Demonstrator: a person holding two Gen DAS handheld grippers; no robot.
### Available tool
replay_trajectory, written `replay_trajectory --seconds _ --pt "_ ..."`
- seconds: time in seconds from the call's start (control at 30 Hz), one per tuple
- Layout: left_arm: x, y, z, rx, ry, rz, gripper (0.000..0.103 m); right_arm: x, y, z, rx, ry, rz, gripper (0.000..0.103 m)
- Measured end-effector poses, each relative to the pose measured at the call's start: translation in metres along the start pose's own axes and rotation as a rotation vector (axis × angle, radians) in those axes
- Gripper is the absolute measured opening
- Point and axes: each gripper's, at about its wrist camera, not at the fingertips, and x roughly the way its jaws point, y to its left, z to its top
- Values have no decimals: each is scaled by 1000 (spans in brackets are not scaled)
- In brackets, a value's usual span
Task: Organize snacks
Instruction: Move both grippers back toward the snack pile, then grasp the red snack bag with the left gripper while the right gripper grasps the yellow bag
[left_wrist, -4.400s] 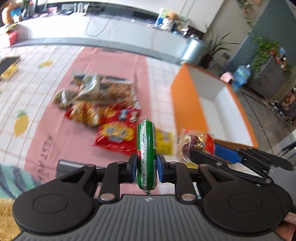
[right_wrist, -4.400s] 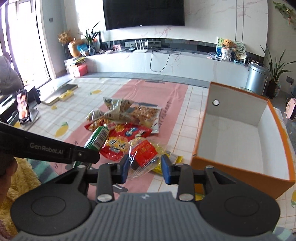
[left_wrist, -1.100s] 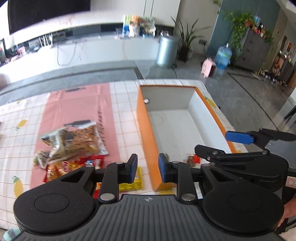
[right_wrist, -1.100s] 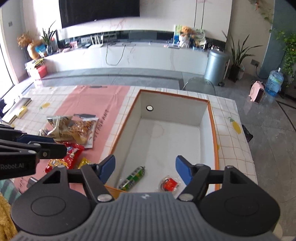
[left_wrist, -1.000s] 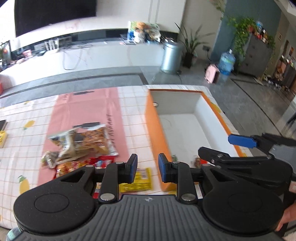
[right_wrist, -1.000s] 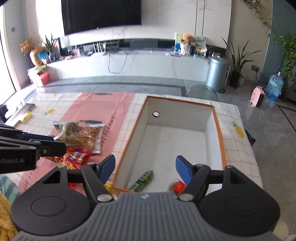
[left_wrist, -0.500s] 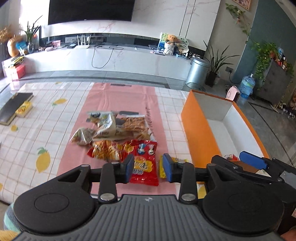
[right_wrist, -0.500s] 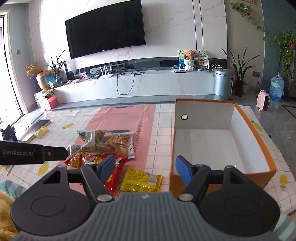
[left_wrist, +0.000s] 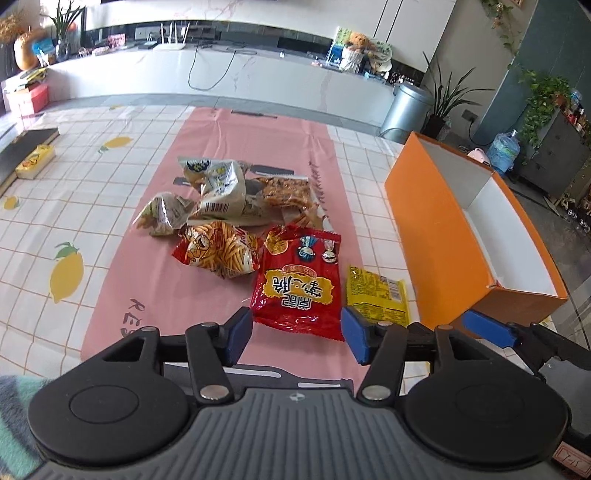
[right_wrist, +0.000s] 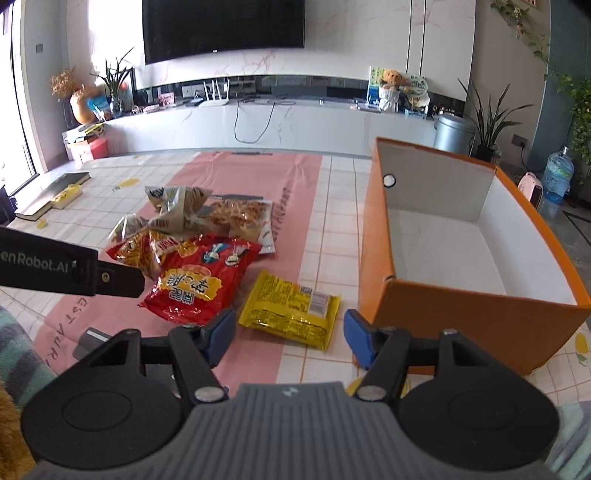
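1. Snacks: pile on pink runner (left_wrist: 155, 280) of the table, left of orange box (left_wrist: 436, 236). L to R: striped-fries red bag (left_wrist: 218, 251), big red bag (left_wrist: 299, 288), yellow packet (left_wrist: 376, 295) just beside box wall. Grey/clear bags (left_wrist: 221, 192) behind them.
2. Left gripper (left_wrist: 297, 338): jaws apart & opening, nothing between pads, touching nothing. Near edge of big red bag sits just ahead of the gap.
3. Right gripper (right_wrist: 288, 338): jaws apart but closing, nothing clamped. Yellow packet (right_wrist: 291, 310) lies just ahead, between the finger lines; pads not on it.
4. Box (right_wrist: 461, 295) to the right, interior mostly hidden by near wall; contents can't tell from here.
5. Vs ~1 s ago: both grippers were over the box, w/ green sausage + small red pack visible on box floor. Both now low over the pile. Left was nearly shut then, right was wider.
6. Vs ~4 s ago: left held the green sausage, right had the small red pack; both now empty.
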Motion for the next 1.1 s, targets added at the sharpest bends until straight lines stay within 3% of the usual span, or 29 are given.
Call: replay_trajectory --seconds 0.1,0.23,0.53,0.73,0.93,1.03,1.1 --pt "16 3 6 -2 25 2 66 15 4 1 -8 24 -5 58" --pt "36 2 14 3 58 -18 76 33 16 4 -55 43 -2 50" --pt "71 4 27 12 87 -32 85 72 23 11 -102 63 -32 49" --pt "91 -8 29 85 122 24 89 92 22 9 -111 94 -15 49" --pt "108 -13 28 87 163 42 96 100 19 4 -89 114 14 49" --pt "110 -19 26 132 152 53 96 100 19 3 -93 110 16 51" --pt "108 -18 27 134 156 30 86 99 18 2 -95 111 4 57"
